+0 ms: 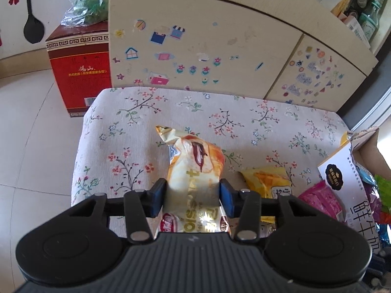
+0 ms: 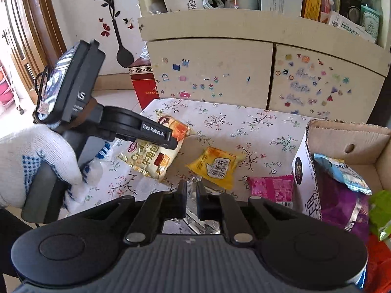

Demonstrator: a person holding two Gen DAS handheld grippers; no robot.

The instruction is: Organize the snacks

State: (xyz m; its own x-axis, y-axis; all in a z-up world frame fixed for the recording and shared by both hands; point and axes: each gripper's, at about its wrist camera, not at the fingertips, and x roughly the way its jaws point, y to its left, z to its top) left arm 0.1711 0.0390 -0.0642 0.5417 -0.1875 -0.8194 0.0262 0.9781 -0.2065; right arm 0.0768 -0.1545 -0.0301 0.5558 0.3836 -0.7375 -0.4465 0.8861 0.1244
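Note:
My left gripper [image 1: 193, 195] is shut on a cream and gold croissant packet [image 1: 195, 168], which sticks up between its blue pads above the floral cloth. The right wrist view shows the same gripper [image 2: 174, 139] from the side, clamped on that packet [image 2: 154, 153], with a white-gloved hand [image 2: 36, 161] on its handle. My right gripper [image 2: 191, 190] is shut on a silver foil packet [image 2: 191, 219], pinched at its crinkled edge. On the cloth lie a yellow snack packet [image 2: 217, 166] [image 1: 268, 180] and a pink packet [image 2: 271, 185] [image 1: 320, 200]. A cardboard box [image 2: 349, 134] at the right holds several packets.
The floral-covered table [image 1: 146, 122] stands against a sticker-covered cabinet [image 1: 195, 48] with cluttered shelves above. A red carton [image 1: 78, 68] sits on the tiled floor at the left. The box's white side [image 1: 342, 185] borders the right edge of the cloth.

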